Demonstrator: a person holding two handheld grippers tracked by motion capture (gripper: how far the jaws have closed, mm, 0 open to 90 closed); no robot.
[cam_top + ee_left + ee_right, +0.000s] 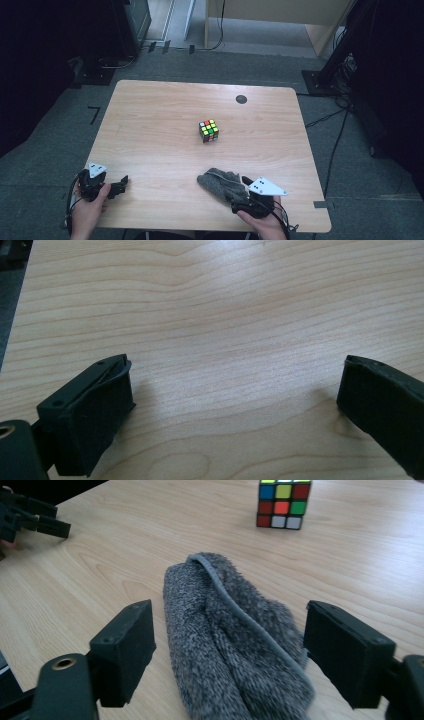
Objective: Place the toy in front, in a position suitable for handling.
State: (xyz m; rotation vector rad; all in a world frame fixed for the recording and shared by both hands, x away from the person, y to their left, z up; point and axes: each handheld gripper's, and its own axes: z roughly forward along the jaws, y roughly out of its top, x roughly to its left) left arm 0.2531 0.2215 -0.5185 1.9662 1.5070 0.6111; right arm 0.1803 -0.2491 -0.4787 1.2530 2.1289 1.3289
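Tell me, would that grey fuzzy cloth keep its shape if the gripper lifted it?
Probably not. The grey cloth lies folded and rumpled between the open right gripper jaws, so it would likely droop. Its fuzzy pile suggests good grip, and it looks light. Pushed, it would probably bunch on the table.

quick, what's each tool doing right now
Left tool: open, holding nothing, over bare table.
Right tool: open, jaws either side of the grey cloth, not clamped.

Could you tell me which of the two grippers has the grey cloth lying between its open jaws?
The right gripper: its jaws stand open on either side of the grey cloth. The left gripper, also open, has bare table between its jaws.
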